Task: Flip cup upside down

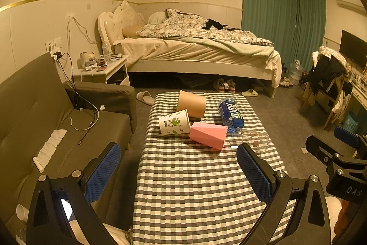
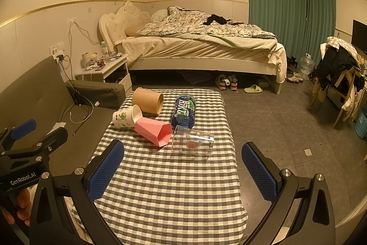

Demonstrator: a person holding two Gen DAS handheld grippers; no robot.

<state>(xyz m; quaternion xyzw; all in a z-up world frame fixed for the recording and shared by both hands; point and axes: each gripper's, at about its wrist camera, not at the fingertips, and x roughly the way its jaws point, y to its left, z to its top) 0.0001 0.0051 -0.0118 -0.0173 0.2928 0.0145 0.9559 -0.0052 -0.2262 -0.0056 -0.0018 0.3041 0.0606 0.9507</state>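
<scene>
On the checkered table (image 2: 160,187), five cups lie tipped over, the clear glass cup (image 2: 192,140) nearest, while left gripper (image 1: 179,171) and right gripper (image 2: 183,169) hover wide apart, holding nothing.

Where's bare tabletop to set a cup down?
Free: the near half of the checkered table, between the two gripper views and the pink cup. Crowded: far end, where the kraft cup, printed paper cup, blue cup and clear glass lie clustered.

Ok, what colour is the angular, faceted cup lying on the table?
Pink, plain with no print; clearest in the right wrist view.
</scene>
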